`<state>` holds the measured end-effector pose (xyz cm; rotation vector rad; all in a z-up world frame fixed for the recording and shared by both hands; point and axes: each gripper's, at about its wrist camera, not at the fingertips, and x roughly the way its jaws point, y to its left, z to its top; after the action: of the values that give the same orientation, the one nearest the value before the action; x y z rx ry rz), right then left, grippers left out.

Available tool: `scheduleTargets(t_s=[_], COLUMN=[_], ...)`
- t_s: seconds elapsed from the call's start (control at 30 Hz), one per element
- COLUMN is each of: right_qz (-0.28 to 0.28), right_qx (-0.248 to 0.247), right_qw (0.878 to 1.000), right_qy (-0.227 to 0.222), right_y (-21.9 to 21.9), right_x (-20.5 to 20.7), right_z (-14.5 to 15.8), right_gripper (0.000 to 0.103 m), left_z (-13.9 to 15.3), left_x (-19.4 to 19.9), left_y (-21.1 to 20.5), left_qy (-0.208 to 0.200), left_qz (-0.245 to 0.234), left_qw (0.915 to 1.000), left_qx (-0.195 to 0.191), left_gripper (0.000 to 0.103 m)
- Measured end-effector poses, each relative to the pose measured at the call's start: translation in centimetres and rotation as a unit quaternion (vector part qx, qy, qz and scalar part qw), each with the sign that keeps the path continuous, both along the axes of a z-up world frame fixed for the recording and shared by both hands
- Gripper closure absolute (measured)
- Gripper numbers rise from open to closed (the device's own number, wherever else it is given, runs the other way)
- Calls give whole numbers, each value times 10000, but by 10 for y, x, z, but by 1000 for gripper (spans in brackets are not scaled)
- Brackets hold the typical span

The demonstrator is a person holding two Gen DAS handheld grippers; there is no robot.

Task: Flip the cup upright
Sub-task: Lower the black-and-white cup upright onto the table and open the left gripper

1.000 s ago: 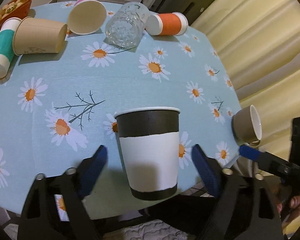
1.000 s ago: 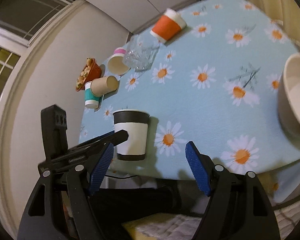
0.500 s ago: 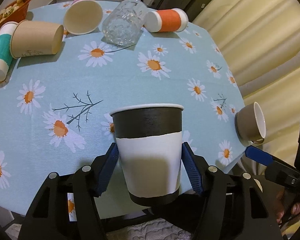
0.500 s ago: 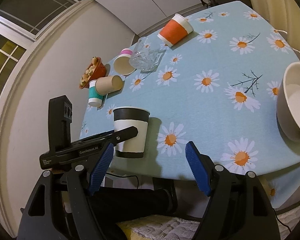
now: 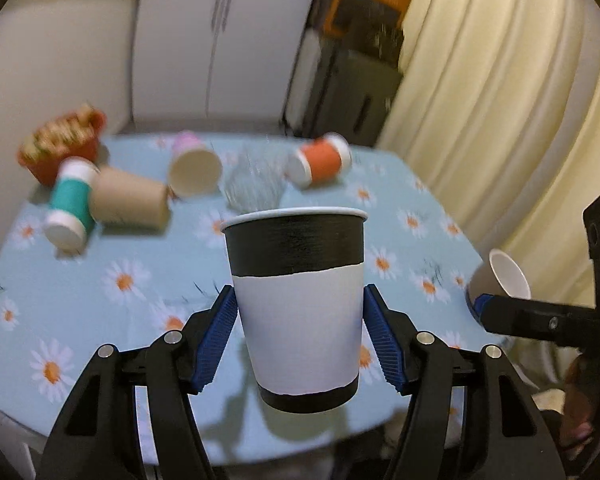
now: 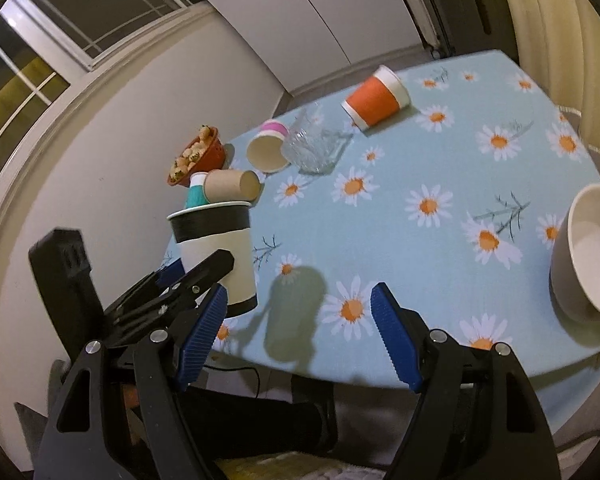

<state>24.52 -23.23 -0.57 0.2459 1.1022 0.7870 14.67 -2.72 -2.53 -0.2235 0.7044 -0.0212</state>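
Lifted since half a second ago, the black-and-white cup is now hanging clear of the daisy tablecloth, upright, at the centre of the left wrist view, its shadow falling on the cloth beneath. The left gripper is clamping it on both sides. In the right wrist view the right gripper is hovering at lower centre, jaws apart and holding nothing, with the cup at left and a grey bowl at right.
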Motion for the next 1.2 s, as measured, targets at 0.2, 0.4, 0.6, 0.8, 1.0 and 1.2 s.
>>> scheduleTargets(t_s=[0.2, 0.4, 0.6, 0.8, 1.0, 1.2], right_qz=[-41, -38, 6, 67, 56, 55], right_qx=[124, 284, 416, 514, 513, 454], right_qw=[9996, 9990, 9981, 9971, 9972, 9977], right_qy=[-254, -350, -453, -549, -534, -492], right_y=[1, -1, -1, 0, -1, -2], right_x=[-3, -4, -5, -8, -7, -8], right_z=[6, 3, -1, -5, -13, -20], right_gripper=[29, 29, 29, 29, 29, 29], left_z=[-12, -32, -51, -75, -95, -105], left_x=[-22, -38, -42, -38, -39, -41], left_y=[-15, -33, -48, -60, -67, -73], left_qy=[-968, -1752, -2253, -2334, -2346, -2421], left_qz=[526, 902, 1257, 1263, 1230, 1260], left_qw=[9928, 9754, 9577, 9521, 9468, 9409], left_qx=[479, 984, 1272, 1517, 1826, 2007], left_gripper=[41, 41, 41, 41, 41, 41])
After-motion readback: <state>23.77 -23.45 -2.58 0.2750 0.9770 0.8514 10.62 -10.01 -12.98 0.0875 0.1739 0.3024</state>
